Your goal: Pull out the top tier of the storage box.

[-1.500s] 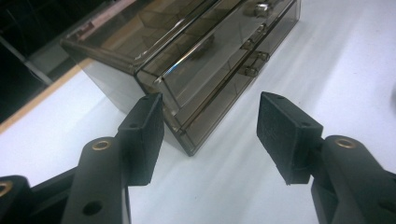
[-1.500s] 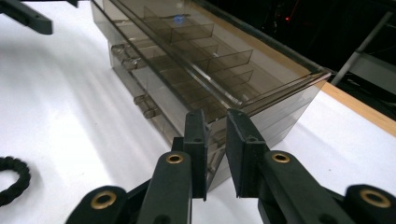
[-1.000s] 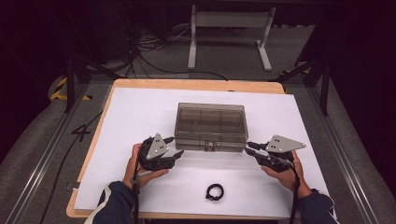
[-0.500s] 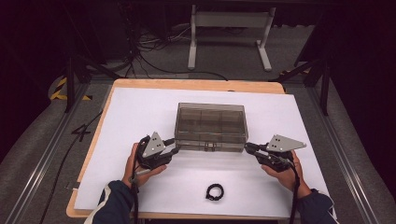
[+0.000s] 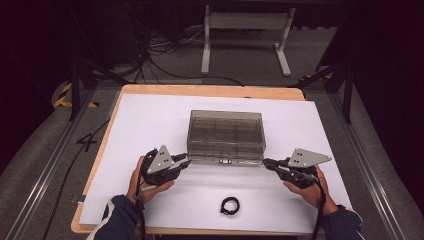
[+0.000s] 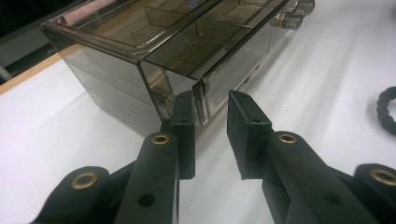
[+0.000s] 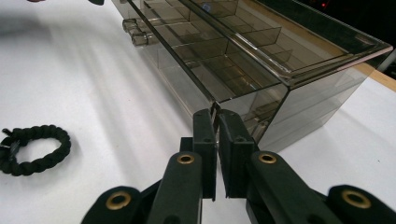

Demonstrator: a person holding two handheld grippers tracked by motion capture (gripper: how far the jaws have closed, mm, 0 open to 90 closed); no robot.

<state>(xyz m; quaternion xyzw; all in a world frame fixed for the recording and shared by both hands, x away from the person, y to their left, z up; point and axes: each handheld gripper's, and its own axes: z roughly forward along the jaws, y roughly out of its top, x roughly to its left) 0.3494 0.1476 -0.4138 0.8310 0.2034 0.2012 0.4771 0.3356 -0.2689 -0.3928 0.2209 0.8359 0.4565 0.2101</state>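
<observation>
A smoky transparent compartment box (image 5: 225, 136) sits in the middle of the white tabletop (image 5: 150, 115), its long axis running left to right, its latched front side facing the person. The left claw (image 5: 185, 162) is at the box's near left corner, jaws parted around a small tab (image 6: 200, 100) on that corner without gripping it. The right claw (image 5: 266, 162) is nearly shut, pinching the matching tab (image 7: 214, 112) at the near right corner. A black braided bracelet (image 5: 230, 205) lies nearer the person, well apart from the box.
</observation>
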